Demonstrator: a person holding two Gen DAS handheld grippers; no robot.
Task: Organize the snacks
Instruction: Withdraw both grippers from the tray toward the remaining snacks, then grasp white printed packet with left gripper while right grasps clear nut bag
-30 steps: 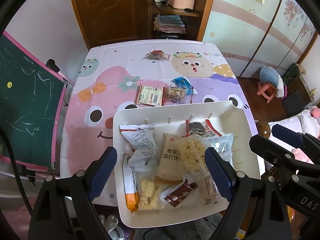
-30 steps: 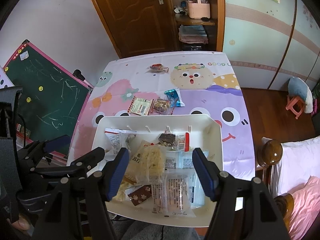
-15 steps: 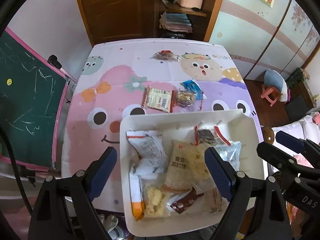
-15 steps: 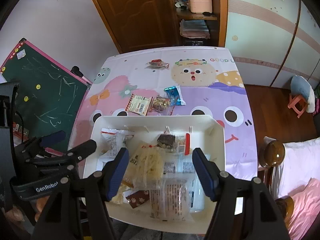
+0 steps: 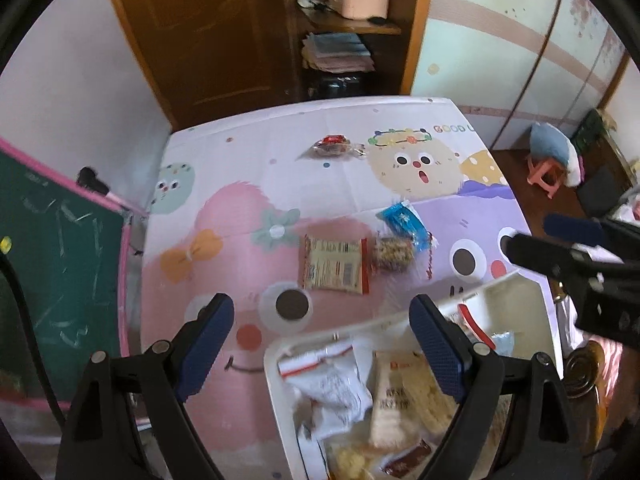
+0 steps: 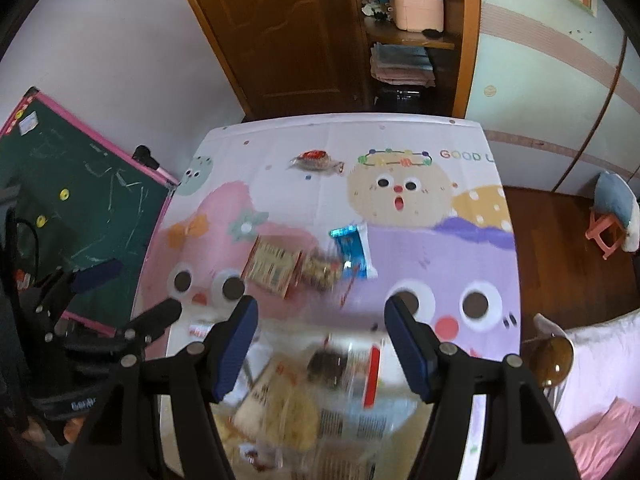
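Left tongs (image 5: 320,354) stand wide, nothing between the blue pads (image 5: 206,344); they hang above the cartoon-printed bench (image 5: 240,200), pointing steeply down. White tray (image 5: 280,364) sits at the lower right of the left wrist view, its far left corner just inside the gap of the tongs, and the right pad overlaps the tray's far rim. In the tray: a white packet (image 5: 332,384), a beige cracker packet (image 5: 394,396) and a small dark brown sachet (image 5: 408,456), all blurred. Loose on the bench, beyond the tray and above the tongs in frame: a tan packet with red edges (image 5: 334,265), a clear pack of brown bits (image 5: 392,254) touching its right side, a blue wrapper (image 5: 404,220) just behind that, and a red candy pack (image 5: 334,145) well apart near the far edge. Right tongs (image 6: 320,342) also stand open and empty. In the right wrist view the tray (image 6: 180,344) lies directly below and between the pads, heavily motion-blurred; a red strip (image 6: 372,376) and a dark piece (image 6: 326,362) show within it. The tan packet (image 6: 272,266) and blue wrapper (image 6: 352,246) lie just above the pad tips. Left tongs (image 6: 128,300) show at the left edge, beside the green chalkboard (image 6: 80,200).
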